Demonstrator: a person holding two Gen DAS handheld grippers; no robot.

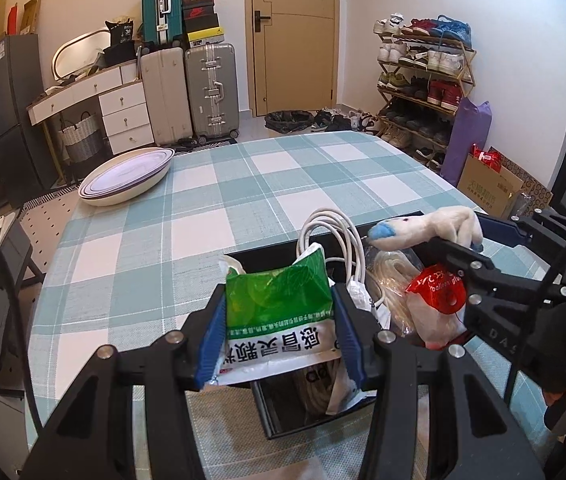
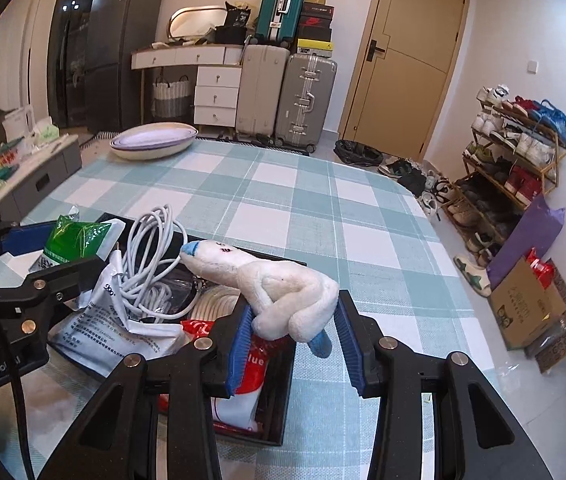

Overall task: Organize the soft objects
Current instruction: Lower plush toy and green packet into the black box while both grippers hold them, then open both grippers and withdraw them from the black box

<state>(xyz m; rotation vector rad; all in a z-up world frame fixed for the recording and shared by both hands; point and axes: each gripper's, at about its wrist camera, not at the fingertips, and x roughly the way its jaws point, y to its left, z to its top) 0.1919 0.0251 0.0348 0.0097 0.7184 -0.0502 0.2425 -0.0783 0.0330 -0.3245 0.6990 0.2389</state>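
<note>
Closest in, the left gripper (image 1: 279, 320) is clenched on a green-and-white sachet (image 1: 277, 308), its blue pads pressing both sides of the packet, which stands upright over the near end of a black tray (image 1: 261, 400). Just to its right, the right gripper (image 2: 293, 336) has a white plush toy (image 2: 279, 288) between its fingers; the left pad touches the toy's folded body, while a gap shows at the right pad, so I cannot tell whether it is truly gripped or merely resting there. The toy's blue-tipped snout (image 2: 190, 249) points away, out over the tray.

The tray sits on the desk (image 1: 243, 184), which is covered in a teal and white checked cloth. Inside it lie a coiled white cable (image 2: 151, 252), a bundle of pale rope (image 2: 219, 300), a red-and-white packet (image 1: 437, 300) and a white printed pouch (image 2: 123, 332), all crowded together and overlapping. At the desk's far left corner rests a stack of shallow oval basins (image 1: 127, 176), well apart from the tray.
</note>
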